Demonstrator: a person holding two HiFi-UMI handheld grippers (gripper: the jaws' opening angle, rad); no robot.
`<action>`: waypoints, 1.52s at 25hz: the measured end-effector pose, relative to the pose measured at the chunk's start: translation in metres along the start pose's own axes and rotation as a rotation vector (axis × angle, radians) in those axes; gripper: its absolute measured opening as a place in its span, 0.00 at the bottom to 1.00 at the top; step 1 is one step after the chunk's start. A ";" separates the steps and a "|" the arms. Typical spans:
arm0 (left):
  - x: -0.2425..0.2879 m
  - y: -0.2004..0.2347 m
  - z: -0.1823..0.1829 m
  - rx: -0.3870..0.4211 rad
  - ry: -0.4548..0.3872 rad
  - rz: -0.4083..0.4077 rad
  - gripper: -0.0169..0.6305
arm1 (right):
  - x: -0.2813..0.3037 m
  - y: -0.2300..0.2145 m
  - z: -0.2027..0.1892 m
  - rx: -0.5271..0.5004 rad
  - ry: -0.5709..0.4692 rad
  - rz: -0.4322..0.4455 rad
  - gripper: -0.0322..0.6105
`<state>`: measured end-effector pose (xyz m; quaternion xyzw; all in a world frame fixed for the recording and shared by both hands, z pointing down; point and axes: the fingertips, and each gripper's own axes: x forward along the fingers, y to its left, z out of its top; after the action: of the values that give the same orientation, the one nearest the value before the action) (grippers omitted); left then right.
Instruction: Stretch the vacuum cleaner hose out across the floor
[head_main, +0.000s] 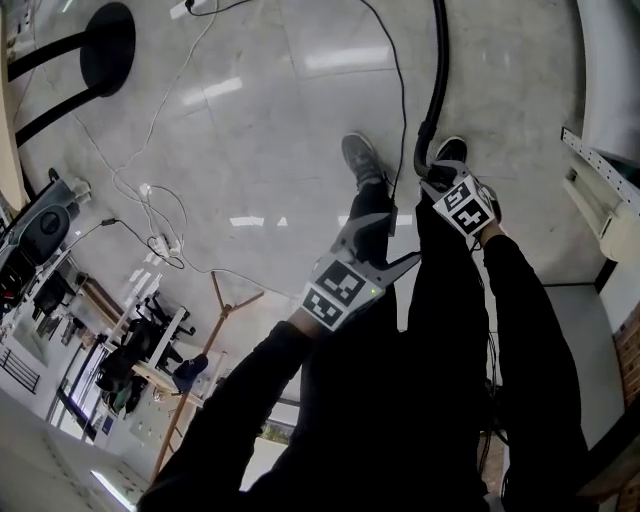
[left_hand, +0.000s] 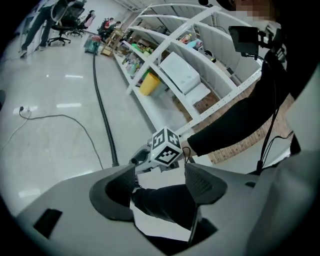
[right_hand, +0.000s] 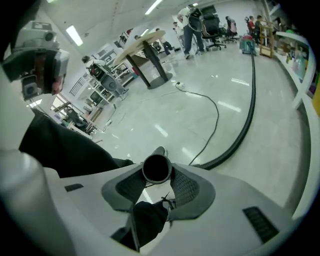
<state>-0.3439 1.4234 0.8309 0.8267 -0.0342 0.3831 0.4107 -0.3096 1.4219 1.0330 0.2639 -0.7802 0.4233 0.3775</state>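
The right gripper (right_hand: 157, 172) is clamped on the round open end of the black vacuum hose (right_hand: 245, 125), one jaw pressed to each side of the mouth. From there the hose bends and runs far across the glossy grey floor (head_main: 280, 120), beside white shelving (left_hand: 200, 65) on its right. A thin black cable (right_hand: 215, 120) trails left of it. The left gripper (left_hand: 160, 177) has its jaws wide apart, with only the person's dark trouser leg (left_hand: 165, 200) behind them. Both grippers are low, near the person's shoes (head_main: 362, 158).
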 end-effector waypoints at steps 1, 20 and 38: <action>0.001 0.004 -0.001 -0.009 -0.003 -0.002 0.53 | 0.006 -0.003 -0.005 0.036 0.012 0.008 0.29; -0.075 -0.003 0.059 -0.079 -0.113 0.063 0.53 | -0.121 0.062 0.072 0.422 -0.265 0.195 0.55; -0.328 -0.099 0.205 0.109 -0.511 0.137 0.08 | -0.434 0.140 0.292 0.088 -0.658 -0.298 0.09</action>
<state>-0.4144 1.2591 0.4737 0.9133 -0.1719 0.1902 0.3165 -0.2686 1.2810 0.5114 0.5128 -0.7938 0.2894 0.1523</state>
